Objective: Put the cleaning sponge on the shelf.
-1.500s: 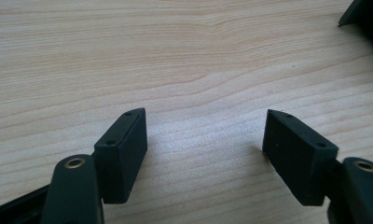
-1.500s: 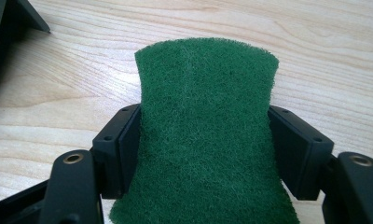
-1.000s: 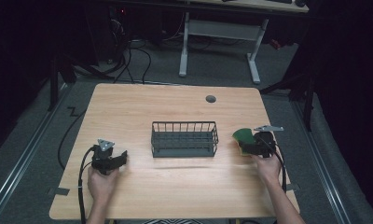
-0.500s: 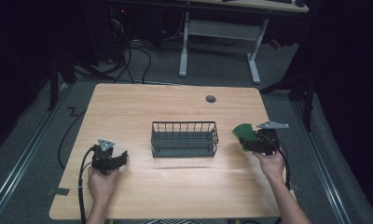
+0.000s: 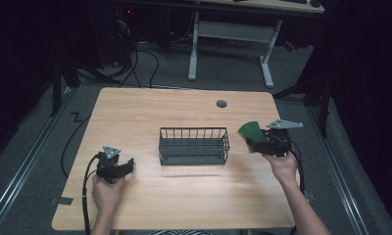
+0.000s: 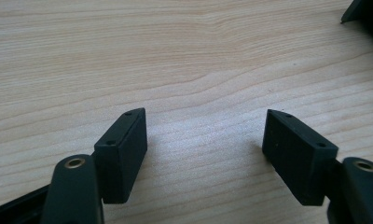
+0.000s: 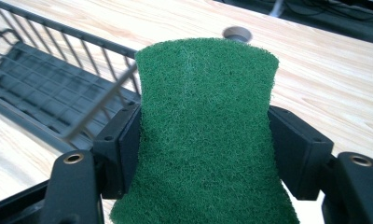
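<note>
From the high view, the wooden table (image 5: pixel 184 117) carries a dark wire basket (image 5: pixel 194 146) near its middle, with a round grey grommet (image 5: pixel 221 104) farther back. The right gripper (image 5: pixel 257 138) hangs off the basket's right end, raised off the tabletop, with a green scouring pad (image 5: pixel 250 132) sticking out of it toward the basket. The left gripper (image 5: pixel 127 166) sits low at the table's near left, well apart from the basket, held by the left hand (image 5: pixel 106 191).

The right gripper view adds what the high view is too far off to give: the green scouring pad (image 7: pixel 205 135) fills the gap between the two black jaws, both pads pressing its sides so that it pinches in at the waist and flares above. Its rough fibre surface is plain here. Behind it to the left runs the wire basket (image 7: pixel 49 70), its bottom bare in the part visible, and the grommet (image 7: pixel 237 32) peeks over the pad's top edge.

The left gripper view shows the left gripper (image 6: pixel 204 140) with its jaws standing wide apart and nothing between them, just above the bare wood grain of the table (image 6: pixel 175 56). A dark corner at the top right edge is too cropped to identify
</note>
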### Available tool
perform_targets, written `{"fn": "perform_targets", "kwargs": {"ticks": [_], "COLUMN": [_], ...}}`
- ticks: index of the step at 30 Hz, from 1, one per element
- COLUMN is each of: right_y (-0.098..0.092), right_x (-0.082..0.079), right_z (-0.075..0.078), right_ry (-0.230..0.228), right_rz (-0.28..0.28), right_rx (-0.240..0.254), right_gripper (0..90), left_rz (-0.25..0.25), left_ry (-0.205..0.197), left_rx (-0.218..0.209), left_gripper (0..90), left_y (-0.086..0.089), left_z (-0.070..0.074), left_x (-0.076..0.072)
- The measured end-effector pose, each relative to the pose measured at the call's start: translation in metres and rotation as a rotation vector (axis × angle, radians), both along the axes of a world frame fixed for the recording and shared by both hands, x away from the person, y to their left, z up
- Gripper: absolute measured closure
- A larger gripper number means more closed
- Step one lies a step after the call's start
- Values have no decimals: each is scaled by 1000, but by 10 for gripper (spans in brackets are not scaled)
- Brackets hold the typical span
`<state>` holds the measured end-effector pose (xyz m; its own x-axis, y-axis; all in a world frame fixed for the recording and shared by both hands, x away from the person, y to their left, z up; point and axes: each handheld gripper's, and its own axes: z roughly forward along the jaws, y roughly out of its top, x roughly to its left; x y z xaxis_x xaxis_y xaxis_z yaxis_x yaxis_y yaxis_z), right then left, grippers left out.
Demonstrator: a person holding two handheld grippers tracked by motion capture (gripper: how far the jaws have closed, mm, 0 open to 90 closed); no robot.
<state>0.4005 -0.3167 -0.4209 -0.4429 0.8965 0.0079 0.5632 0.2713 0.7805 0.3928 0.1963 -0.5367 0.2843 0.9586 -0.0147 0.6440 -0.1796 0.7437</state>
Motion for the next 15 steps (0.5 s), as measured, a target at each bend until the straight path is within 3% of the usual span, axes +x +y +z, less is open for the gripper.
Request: {"fn": "perform_targets", "kwargs": {"ticks": [15], "right_y": [44], "right_x": [17], "right_z": [18], "right_ry": [14], "right_rz": [99], "right_rx": [-21], "right_gripper": [318], "left_rz": [1], "left_ry": [-1], "left_rx": [-2], "left_gripper": [311], "left_y": [0], "left_z": [0], "left_x": [0]}}
